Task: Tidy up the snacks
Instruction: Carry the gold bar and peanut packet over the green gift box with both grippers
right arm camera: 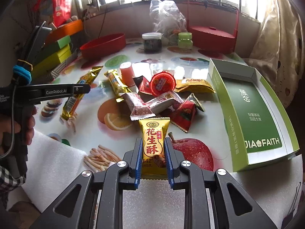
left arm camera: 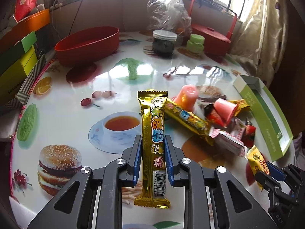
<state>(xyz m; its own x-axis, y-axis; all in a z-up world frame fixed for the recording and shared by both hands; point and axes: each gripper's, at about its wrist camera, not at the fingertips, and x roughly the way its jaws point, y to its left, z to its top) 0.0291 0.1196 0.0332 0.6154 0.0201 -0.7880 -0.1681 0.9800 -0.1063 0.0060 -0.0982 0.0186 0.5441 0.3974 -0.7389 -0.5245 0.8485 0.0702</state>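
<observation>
Left wrist: gold snack bar (left arm camera: 152, 131) clamped in left gripper (left arm camera: 152, 143)

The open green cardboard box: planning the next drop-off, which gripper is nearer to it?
Right. The right gripper hovers just beside the green cardboard box; the left gripper is beyond the snack pile.

Right gripper (right arm camera: 153, 152) clamps yellow peanut-crisp packet (right arm camera: 154, 143) above snack pile (right arm camera: 160, 95); green box (right arm camera: 253, 112) right, seemingly empty.
</observation>
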